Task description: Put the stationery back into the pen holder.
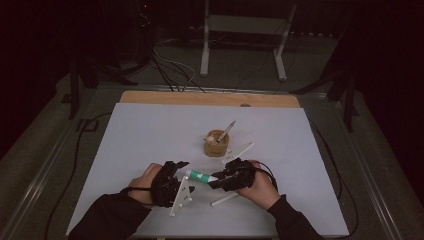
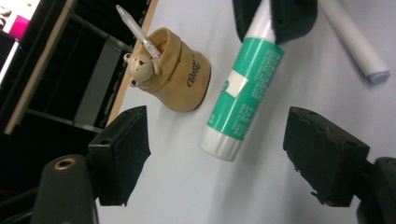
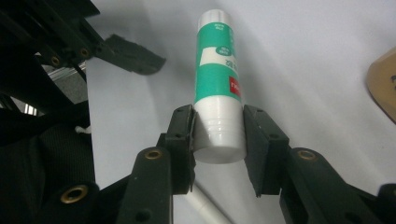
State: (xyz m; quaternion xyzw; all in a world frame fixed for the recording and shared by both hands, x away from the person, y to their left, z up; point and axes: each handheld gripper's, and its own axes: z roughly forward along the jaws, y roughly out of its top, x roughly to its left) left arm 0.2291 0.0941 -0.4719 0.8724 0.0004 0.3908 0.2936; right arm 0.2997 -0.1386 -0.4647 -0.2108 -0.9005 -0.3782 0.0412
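My right gripper (image 3: 218, 140) squeezes the white cap end of a green and white plastic glue stick (image 3: 218, 88) and holds it up over the white table sheet (image 1: 150, 135). The stick has white ends and tiny writing on its green middle. My left gripper (image 2: 217, 158) is wide open with nothing in it, near the stick's other end. Behind stands a tan bear-shaped cup (image 2: 175, 77) with a pen (image 2: 137, 30) inside.

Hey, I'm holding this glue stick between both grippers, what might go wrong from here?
The right gripper clamps only the white end of the green-and-white glue stick, so the stick may pivot or slip out. The left gripper is open around the other end; closing off-centre could knock it. A dropped stick may roll toward the tan bear-shaped pen holder.
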